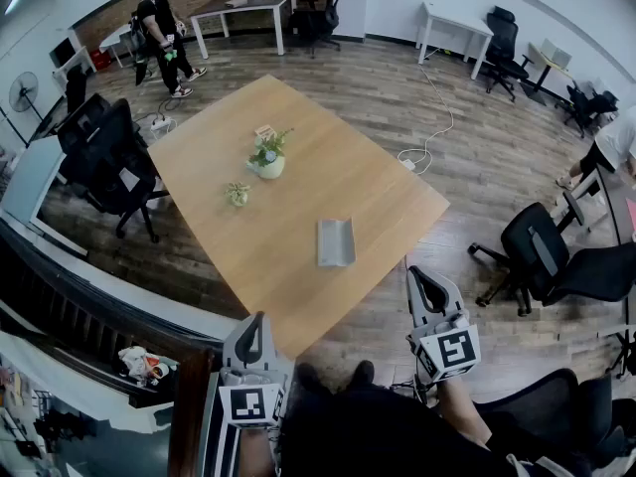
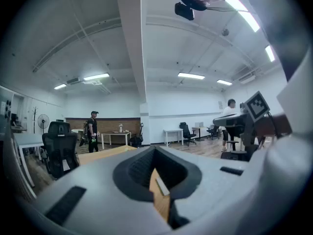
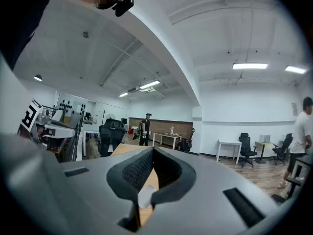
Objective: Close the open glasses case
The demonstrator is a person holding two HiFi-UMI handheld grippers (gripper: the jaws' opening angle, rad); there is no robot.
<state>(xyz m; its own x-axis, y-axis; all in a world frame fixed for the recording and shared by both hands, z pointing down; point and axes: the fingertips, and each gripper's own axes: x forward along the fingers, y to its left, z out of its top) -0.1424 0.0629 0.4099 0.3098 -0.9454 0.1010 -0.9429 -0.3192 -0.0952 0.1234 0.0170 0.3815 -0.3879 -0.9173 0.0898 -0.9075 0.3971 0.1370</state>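
A grey glasses case (image 1: 336,241) lies on the wooden table (image 1: 298,137), near its right front edge, and looks open, its two halves side by side. Both grippers hang below the table's near corner, apart from the case. My left gripper (image 1: 250,338) is at the bottom left with its jaws together and nothing in them. My right gripper (image 1: 428,289) is at the lower right, just off the table's edge, also shut and empty. In the left gripper view the shut jaws of the left gripper (image 2: 155,180) show only a slit of table wood. The right gripper (image 3: 146,180) looks level across the table.
Two small potted plants (image 1: 268,157) (image 1: 238,195) stand mid-table. Black office chairs are at the left (image 1: 109,157) and right (image 1: 556,256). A person (image 1: 164,33) walks at the back; another person (image 1: 611,142) is at the right edge. White desks line the far wall.
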